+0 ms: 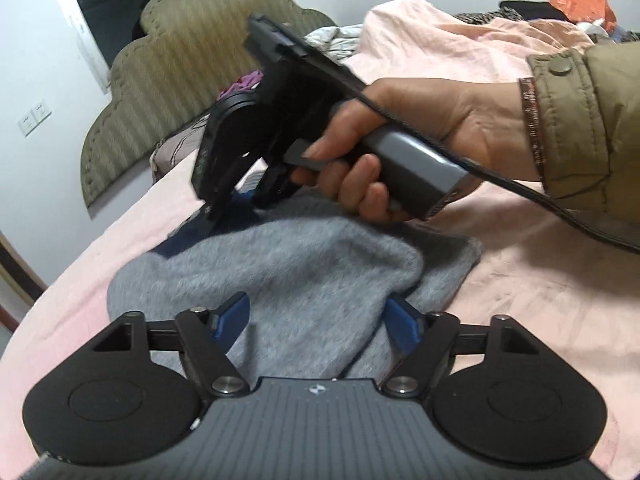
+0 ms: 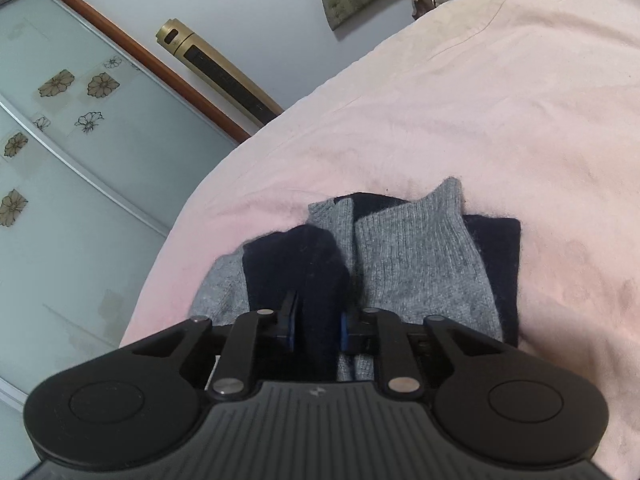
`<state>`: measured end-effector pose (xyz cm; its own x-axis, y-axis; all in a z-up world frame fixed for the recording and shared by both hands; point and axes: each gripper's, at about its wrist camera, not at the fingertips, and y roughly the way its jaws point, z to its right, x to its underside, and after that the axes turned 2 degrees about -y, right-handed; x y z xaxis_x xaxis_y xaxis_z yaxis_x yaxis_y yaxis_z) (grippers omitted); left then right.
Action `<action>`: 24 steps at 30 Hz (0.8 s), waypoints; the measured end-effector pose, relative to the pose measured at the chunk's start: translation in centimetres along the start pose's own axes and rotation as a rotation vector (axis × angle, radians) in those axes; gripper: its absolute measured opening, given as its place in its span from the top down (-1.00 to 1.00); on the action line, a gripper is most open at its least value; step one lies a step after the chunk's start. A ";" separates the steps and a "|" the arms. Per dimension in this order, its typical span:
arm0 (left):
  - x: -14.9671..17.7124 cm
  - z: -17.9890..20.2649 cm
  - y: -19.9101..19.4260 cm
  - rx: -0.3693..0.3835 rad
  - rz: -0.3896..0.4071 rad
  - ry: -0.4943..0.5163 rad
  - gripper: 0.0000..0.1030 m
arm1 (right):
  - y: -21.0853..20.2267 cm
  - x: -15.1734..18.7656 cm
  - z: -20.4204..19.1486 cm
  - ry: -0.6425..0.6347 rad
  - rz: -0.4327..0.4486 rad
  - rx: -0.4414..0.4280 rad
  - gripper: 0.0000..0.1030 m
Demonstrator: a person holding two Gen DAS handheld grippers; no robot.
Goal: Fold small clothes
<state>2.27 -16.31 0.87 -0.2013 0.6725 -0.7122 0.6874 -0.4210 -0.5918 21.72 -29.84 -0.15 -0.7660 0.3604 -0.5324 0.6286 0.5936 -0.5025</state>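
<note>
The right gripper [image 2: 316,326] has its jaws pinching a dark navy part of the knit garment [image 2: 420,264]. The left gripper [image 1: 318,320] has its jaws spread, straddling grey cloth without gripping it. The garment lies bunched on the pink bed cover [image 2: 500,100], near the bed's edge. With only one hold, a lift could drag the whole piece crooked, undo the layers, or slide it off the edge.

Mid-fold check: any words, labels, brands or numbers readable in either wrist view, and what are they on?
No readable text in either view.
Left gripper body: a small white logo mark, a symbol, no letters.
Right gripper body: the same mark, no letters.
Grey and navy garment: no tag or print visible.
Wall switch: markings too small to read.
</note>
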 end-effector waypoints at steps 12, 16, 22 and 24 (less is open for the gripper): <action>-0.4 -1.3 -0.1 0.103 0.003 -0.229 0.84 | -0.4 -0.2 -1.2 -0.086 0.048 0.047 0.83; -1.4 -2.0 -0.5 0.193 0.012 -0.309 0.86 | -2.9 -0.9 -1.4 -0.102 0.107 0.059 0.83; -1.5 -1.1 0.7 0.268 -0.026 -0.355 0.87 | -3.6 -1.1 -0.2 -0.128 0.069 0.193 0.82; -1.3 -0.5 1.1 0.278 -0.047 -0.348 0.87 | -3.1 -0.7 0.5 -0.112 0.057 0.232 0.80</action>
<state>3.62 -17.35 1.31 -0.4835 0.4696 -0.7388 0.4676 -0.5749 -0.6714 20.41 -32.32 1.42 -0.7168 0.2990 -0.6300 0.6943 0.3895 -0.6052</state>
